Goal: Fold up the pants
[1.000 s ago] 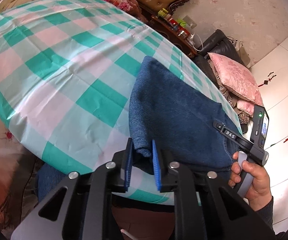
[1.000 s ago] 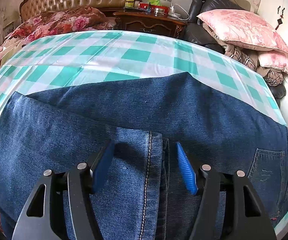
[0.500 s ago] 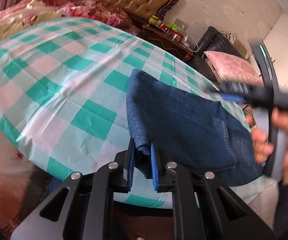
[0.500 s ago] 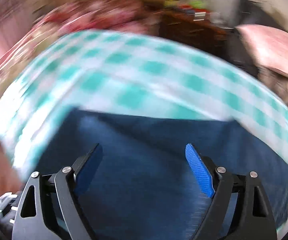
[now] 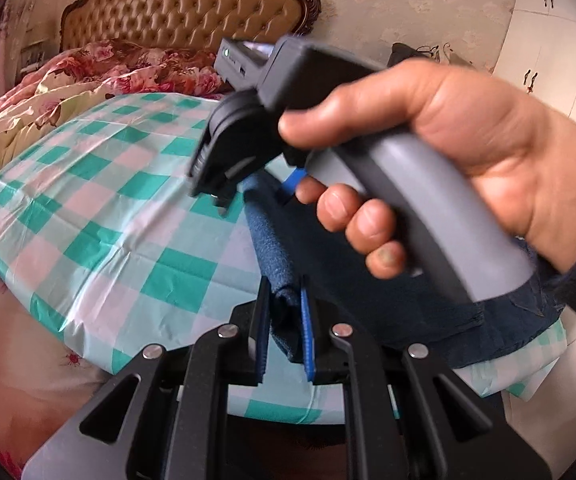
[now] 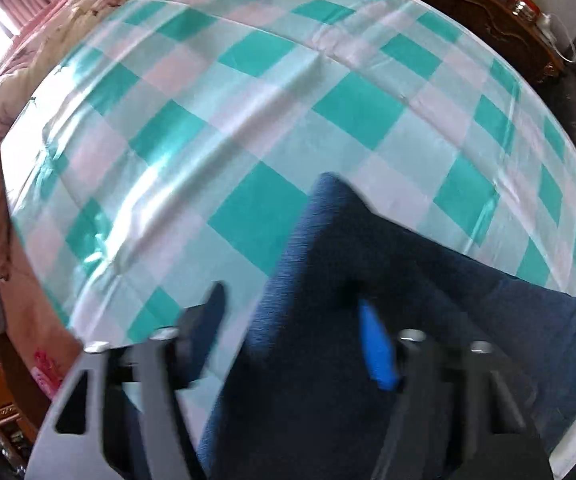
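The right gripper (image 6: 291, 344), jaws apart and empty, has swung across to the folded edge of the pants (image 6: 387, 280). The left gripper (image 5: 284, 328) stays clamped on that edge between its fingers; a second fold looks imminent.

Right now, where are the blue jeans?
The folded blue denim jeans lie on the green-checked tablecloth, near edge pinched in the left gripper, under the open right gripper.

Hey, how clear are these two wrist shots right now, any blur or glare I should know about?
Left wrist view: mostly sharp; the left gripper, clamped on the jeans, is crisp, though the hand close to the lens is slightly smeared. Right wrist view: motion-blurred throughout, the open right gripper smeared, bright glare streaks on the checked tablecloth. Both bend at the fisheye edges.
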Available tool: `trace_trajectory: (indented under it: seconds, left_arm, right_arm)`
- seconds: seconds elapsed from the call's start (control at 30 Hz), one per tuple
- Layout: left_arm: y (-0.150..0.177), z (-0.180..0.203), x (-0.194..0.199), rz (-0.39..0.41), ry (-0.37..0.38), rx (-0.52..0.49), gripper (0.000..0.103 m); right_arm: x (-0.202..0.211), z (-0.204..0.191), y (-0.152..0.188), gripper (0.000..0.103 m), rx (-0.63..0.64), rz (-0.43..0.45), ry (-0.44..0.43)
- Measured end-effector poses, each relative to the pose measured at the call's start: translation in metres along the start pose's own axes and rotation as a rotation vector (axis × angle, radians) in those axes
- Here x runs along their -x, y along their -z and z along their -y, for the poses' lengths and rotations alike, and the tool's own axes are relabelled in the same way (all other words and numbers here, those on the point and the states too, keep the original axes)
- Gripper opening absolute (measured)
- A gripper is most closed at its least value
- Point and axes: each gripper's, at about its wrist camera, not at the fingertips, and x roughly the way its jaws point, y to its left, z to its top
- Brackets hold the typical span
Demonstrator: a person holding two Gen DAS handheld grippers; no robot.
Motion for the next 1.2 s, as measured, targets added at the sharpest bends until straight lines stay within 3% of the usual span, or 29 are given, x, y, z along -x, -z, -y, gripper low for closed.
trace_trajectory:
  seconds: [0.07, 0.13, 0.17, 0.2, 0.33, 0.37, 0.4, 0.43, 0.47, 0.57, 0.67, 0.8, 0.9, 1.07, 1.2]
  left_arm:
    - [0.0, -0.003, 0.0, 0.003, 0.021, 0.021, 0.013]
    - [0.003, -0.012, 0.0, 0.017, 0.054, 0.096, 0.021]
    - [0.005, -0.017, 0.0, 0.016, 0.06, 0.143, 0.045]
    - [0.008, -0.022, -0.004, 0.0, 0.067, 0.188, 0.062]
    - [0.015, -0.01, -0.022, -0.039, 0.054, 0.189, 0.062]
    - [0.015, -0.006, -0.031, -0.058, 0.04, 0.184, 0.057]
    - [0.014, -0.004, -0.035, -0.065, 0.045, 0.183, 0.035]
    - [0.01, 0.001, -0.038, -0.072, 0.045, 0.172, 0.022]
    - [0.007, 0.007, -0.037, -0.073, 0.024, 0.148, 0.016]
    - [-0.006, 0.038, -0.013, 0.018, -0.01, 0.035, 0.012]
    - [-0.031, 0.106, 0.022, 0.168, -0.026, -0.15, 0.011]
    - [-0.045, 0.201, 0.043, 0.316, -0.008, -0.35, 0.011]
    - [-0.031, 0.285, 0.038, 0.371, 0.048, -0.508, 0.011]
    - [0.042, 0.397, -0.022, 0.306, 0.113, -0.718, 0.011]
    - [0.104, 0.441, -0.081, 0.22, 0.085, -0.864, 0.011]
  right_arm:
    - [0.002, 0.006, 0.003, 0.025, -0.014, 0.012, -0.022]
    - [0.008, 0.014, 0.006, 0.018, -0.032, 0.031, -0.039]
    - [0.011, 0.018, 0.008, 0.016, -0.042, 0.037, -0.045]
    - [0.015, 0.023, 0.01, 0.015, -0.057, 0.045, -0.055]
    - [0.026, 0.031, 0.013, 0.015, -0.084, 0.066, -0.083]
    - [0.03, 0.034, 0.015, 0.015, -0.09, 0.073, -0.095]
    - [0.033, 0.036, 0.013, 0.015, -0.095, 0.077, -0.107]
    - [0.039, 0.039, 0.014, 0.015, -0.105, 0.084, -0.125]
    - [0.044, 0.045, 0.015, 0.014, -0.119, 0.092, -0.145]
    - [0.083, 0.08, 0.022, 0.014, -0.161, 0.147, -0.24]
    - [0.143, 0.13, 0.042, 0.014, -0.192, 0.246, -0.325]
    - [0.22, 0.228, 0.092, 0.014, -0.289, 0.397, -0.39]
    - [0.244, 0.303, 0.143, 0.014, -0.367, 0.461, -0.402]
    - [0.207, 0.418, 0.231, 0.014, -0.537, 0.459, -0.387]
    - [0.116, 0.48, 0.284, 0.014, -0.638, 0.376, -0.395]
